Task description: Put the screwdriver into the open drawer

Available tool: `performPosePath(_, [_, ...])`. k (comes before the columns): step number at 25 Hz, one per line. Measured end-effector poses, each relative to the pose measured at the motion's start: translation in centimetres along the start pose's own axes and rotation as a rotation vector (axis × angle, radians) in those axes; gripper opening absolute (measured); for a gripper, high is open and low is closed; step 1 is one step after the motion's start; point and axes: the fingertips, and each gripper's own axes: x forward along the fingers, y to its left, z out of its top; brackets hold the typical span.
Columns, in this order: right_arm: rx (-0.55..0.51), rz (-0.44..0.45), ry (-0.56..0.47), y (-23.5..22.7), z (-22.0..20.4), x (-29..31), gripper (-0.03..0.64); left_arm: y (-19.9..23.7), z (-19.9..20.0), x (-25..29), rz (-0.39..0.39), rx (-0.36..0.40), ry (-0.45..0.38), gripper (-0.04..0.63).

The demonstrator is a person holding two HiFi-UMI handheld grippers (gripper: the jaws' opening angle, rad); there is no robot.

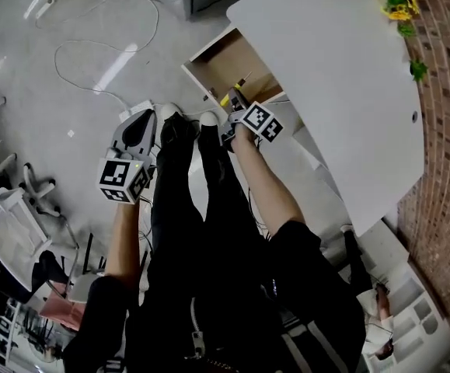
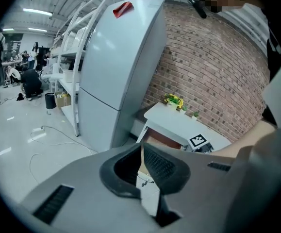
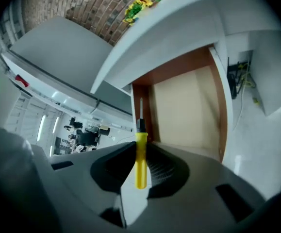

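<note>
- Head view: the right gripper point(image 1: 233, 103) was seen at the front edge of the open drawer point(image 1: 228, 61) under the white tabletop point(image 1: 333, 76), with the yellow-handled screwdriver point(image 1: 227, 98) at its tip. The left gripper point(image 1: 141, 119) was held apart from it, over the floor beside the person's legs point(image 1: 201, 193).
- Left gripper view: the jaws were seen closed tip to tip, with nothing held between them.
- Right gripper view: the screwdriver's yellow handle point(image 3: 140, 161) was clamped upright between the jaws, and its shaft was pointed towards the drawer's bare tan interior point(image 3: 189, 106).
</note>
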Motion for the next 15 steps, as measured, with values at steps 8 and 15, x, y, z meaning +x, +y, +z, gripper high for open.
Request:
performPosePath(8, [0.119,-0.158,-0.056,-8.3,2.3,7.6,0.078,2.2,-3.3,1.6,-0.023,0.013,0.094,0.037])
performPosePath(15, [0.206,-0.23,-0.02,-12.4,2.4,12.2,0.078,4.3,-5.8,2.2,-0.018,0.004,0.157,0.037])
